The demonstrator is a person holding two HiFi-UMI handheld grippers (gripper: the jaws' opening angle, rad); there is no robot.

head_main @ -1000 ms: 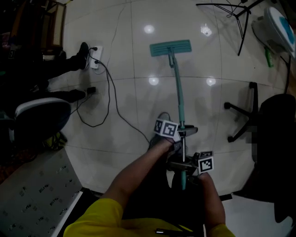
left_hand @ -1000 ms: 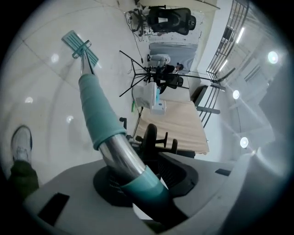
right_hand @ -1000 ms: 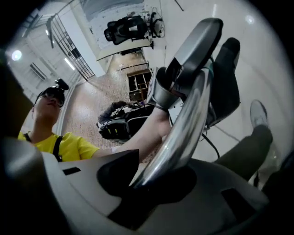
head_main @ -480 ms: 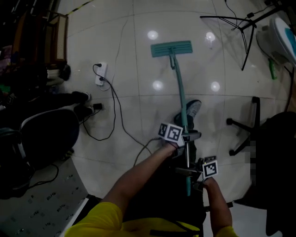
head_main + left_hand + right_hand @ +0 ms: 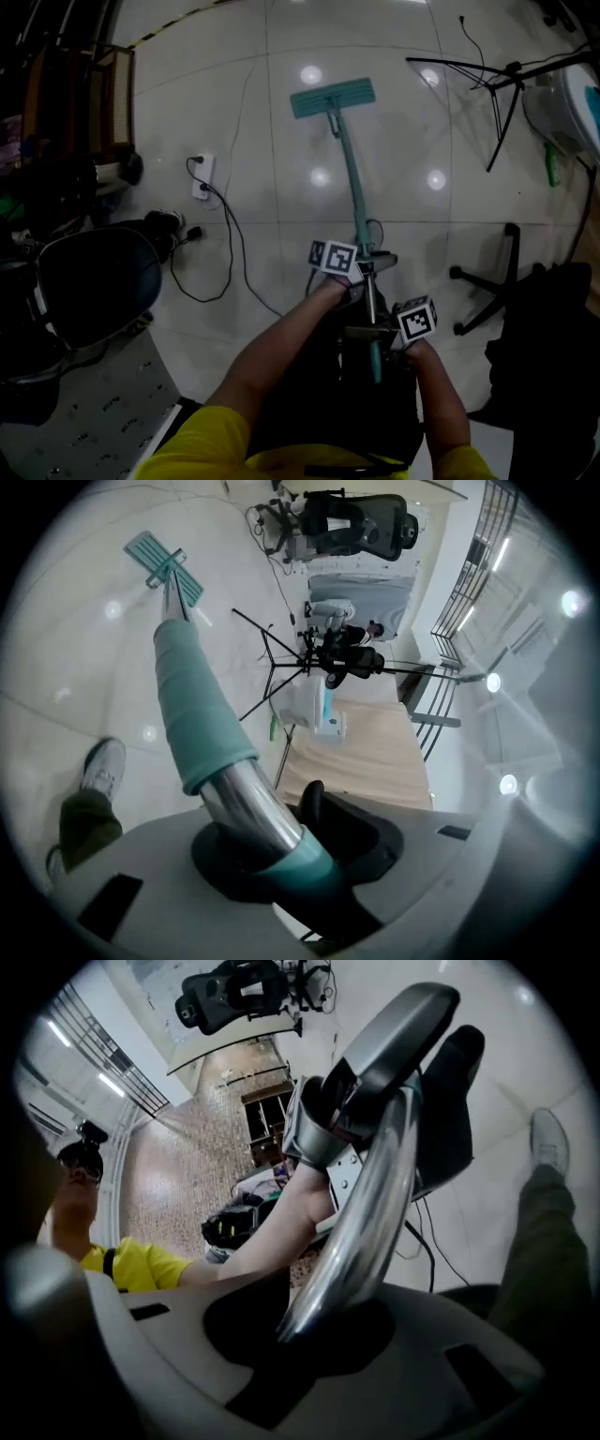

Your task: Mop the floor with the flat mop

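The flat mop lies with its teal head flat on the white tile floor ahead, and its teal pole runs back toward me. My left gripper is shut on the pole where the teal sleeve meets bare metal. The left gripper view looks down the pole to the mop head. My right gripper is shut on the pole lower down, near its end. In the right gripper view the shiny metal pole rises from between the jaws toward the left gripper.
A power strip with black cables lies on the floor at left, near a dark office chair. A black tripod stand, a white appliance and a chair base stand at right. My shoe is beside the pole.
The mop head has slid a little left and turned slightly. The shoe seen beside the pole half a second ago is out of the head view. Both grippers keep their hold.
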